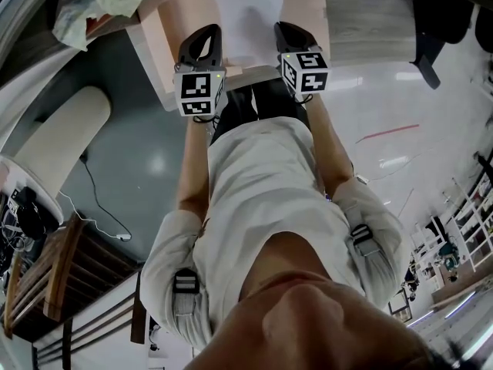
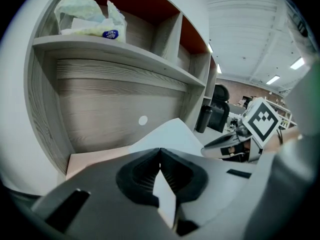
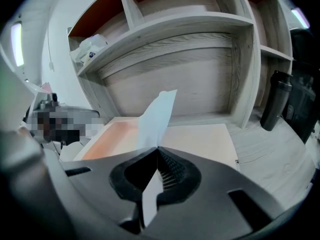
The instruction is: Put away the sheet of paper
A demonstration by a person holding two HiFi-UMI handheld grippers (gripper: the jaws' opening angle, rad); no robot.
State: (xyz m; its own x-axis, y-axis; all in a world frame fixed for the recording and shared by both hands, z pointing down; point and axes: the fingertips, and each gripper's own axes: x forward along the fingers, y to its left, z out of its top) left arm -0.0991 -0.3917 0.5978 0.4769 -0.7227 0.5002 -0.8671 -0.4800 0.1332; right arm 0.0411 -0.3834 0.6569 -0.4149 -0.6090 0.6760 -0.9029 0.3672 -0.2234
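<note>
A white sheet of paper [image 1: 243,18] is held between both grippers above a shallow peach-coloured tray [image 1: 169,29] on the desk. My left gripper [image 1: 202,41] is shut on the sheet's left edge. In the left gripper view the paper [image 2: 170,134] runs forward out of the shut left gripper [image 2: 160,151], and its near edge sticks back between the pads. My right gripper [image 1: 293,35] is shut on the right edge. In the right gripper view the sheet [image 3: 157,116] curls upward from the right gripper [image 3: 158,151] over the tray [image 3: 200,139].
A grey wooden shelf unit [image 3: 200,79] stands behind the tray, with a crumpled plastic bag [image 2: 87,19] on its upper shelf. A black bottle [image 3: 277,106] stands to the tray's right. An office chair [image 2: 217,101] is beyond. The person's torso and legs fill the lower head view.
</note>
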